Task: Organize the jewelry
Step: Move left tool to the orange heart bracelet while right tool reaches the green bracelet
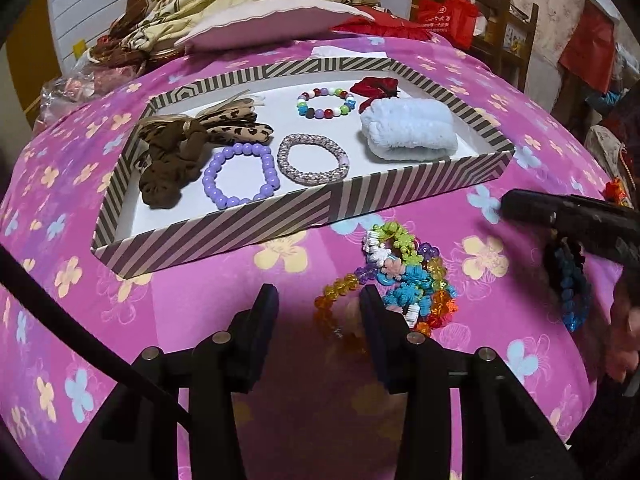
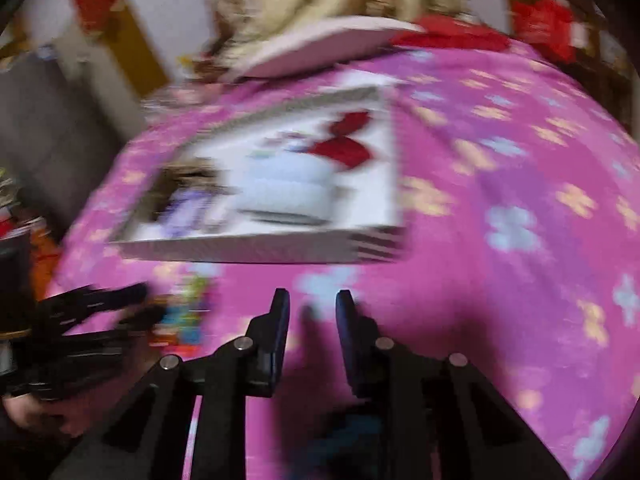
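The right wrist view is smeared with motion blur: the tray (image 2: 256, 246) and its contents read only as patches of colour, and the pile near the left gripper (image 2: 136, 304) is a bright smudge. In the left wrist view the right gripper (image 1: 508, 204) enters from the right edge, cut off by the frame; a dark blue beaded bracelet (image 1: 572, 280) hangs beneath it, but whether the jaws pinch it is hidden.

The striped tray (image 1: 224, 236) lies on a pink flowered cover (image 1: 100, 300), with open cloth on its near side and wide bare cloth to its right. Inside, from left: a brown scrunchie (image 1: 164, 164), a leopard hair tie (image 1: 236, 130), a purple bead bracelet (image 1: 240, 176), a braided band (image 1: 312, 158), a multicolour bead bracelet (image 1: 326, 102) farther back, a light blue fluffy band (image 1: 408, 130) and a red bow (image 1: 376, 86) at the far right corner. A pink cushion (image 1: 272, 22) sits beyond the tray.

The jewelry pile (image 1: 404, 272), a tangle of coloured plastic beads and flowers, lies on the cover just outside the tray's near wall. The left gripper (image 1: 318, 300) hovers at its near left edge, jaws wide apart, an orange bead strand (image 1: 332, 304) lying between them and partly hidden behind the right one. The right gripper (image 2: 312, 300) shows its jaws somewhat apart with only cloth between the tips.
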### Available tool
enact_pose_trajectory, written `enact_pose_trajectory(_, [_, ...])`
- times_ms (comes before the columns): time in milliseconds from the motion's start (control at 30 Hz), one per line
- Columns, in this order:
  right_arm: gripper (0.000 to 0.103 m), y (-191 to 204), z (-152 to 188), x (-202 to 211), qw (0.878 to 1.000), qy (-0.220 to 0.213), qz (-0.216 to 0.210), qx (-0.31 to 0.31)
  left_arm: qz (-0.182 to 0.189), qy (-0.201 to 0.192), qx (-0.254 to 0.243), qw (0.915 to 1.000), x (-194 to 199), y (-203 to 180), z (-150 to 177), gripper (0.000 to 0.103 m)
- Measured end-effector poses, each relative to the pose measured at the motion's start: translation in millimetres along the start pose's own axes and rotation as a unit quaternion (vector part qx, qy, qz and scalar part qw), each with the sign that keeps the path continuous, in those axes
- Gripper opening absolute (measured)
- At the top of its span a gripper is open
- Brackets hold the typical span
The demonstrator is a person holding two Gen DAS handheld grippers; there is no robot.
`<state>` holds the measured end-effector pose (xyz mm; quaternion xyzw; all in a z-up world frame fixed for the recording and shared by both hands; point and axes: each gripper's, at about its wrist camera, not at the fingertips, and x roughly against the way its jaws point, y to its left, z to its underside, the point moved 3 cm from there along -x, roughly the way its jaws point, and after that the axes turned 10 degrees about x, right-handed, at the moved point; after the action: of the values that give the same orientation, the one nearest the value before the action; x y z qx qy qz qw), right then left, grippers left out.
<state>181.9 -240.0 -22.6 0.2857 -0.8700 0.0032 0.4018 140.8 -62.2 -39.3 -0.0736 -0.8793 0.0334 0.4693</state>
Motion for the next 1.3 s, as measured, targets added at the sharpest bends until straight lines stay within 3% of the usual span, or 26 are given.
enact_pose_trajectory(167, [0.025, 50.4, -15.2, -22.3, 0.996, -0.008, -0.028, 0.083, 0.003, 0.000, 0.000, 1.0000, -0.5, -0.1, -1.0, 0.054])
enact_pose_trajectory(400, [0.025, 60.1, -19.2, -59.8, 0.995, 0.041, -0.018, 0.088, 0.006, -0.001, -0.004, 1.0000, -0.9, -1.0, -1.1, 0.054])
enact_pose_trajectory(567, [0.029, 55.2, -19.0, -62.8, 0.995, 0.041, -0.019, 0.084, 0.009, -0.001, -0.002, 1.0000, -0.8, 0.2, -1.1, 0.054])
enact_pose_trajectory(700, [0.013, 60.4, -19.5, -60.6, 0.995, 0.037, -0.032, 0.092, 0.010, -0.002, -0.002, 1.0000, -0.3, 2.2, -0.6, 0.054])
enact_pose_trajectory(767, [0.013, 62.4, -19.6, -51.1, 0.995, 0.025, -0.020, 0.099, 0.009, -0.002, -0.002, 1.0000, -0.4, 1.5, -0.6, 0.054])
enact_pose_trajectory(1000, [0.013, 14.9, -19.9, 2.4, 0.999, -0.045, 0.015, 0.018, 0.006, -0.005, 0.000, 1.0000, -0.6, 0.4, -0.9, 0.054])
enact_pose_trajectory(1100, [0.013, -12.8, -12.6, 19.4, 0.998, -0.054, 0.027, -0.024, 0.003, -0.005, 0.002, 1.0000, -0.4, 2.0, -0.6, 0.054])
enact_pose_trajectory(1233, [0.013, -42.9, 8.4, 16.3, 0.997, -0.005, 0.039, -0.066, -0.006, -0.006, 0.008, 0.9999, 2.3, 6.5, 1.9, 0.053])
enact_pose_trajectory(1300, [0.013, -48.5, 17.0, 8.2, 0.996, 0.021, 0.023, -0.082, -0.009, -0.009, 0.009, 0.9999, 4.0, 6.9, 4.6, 0.053])
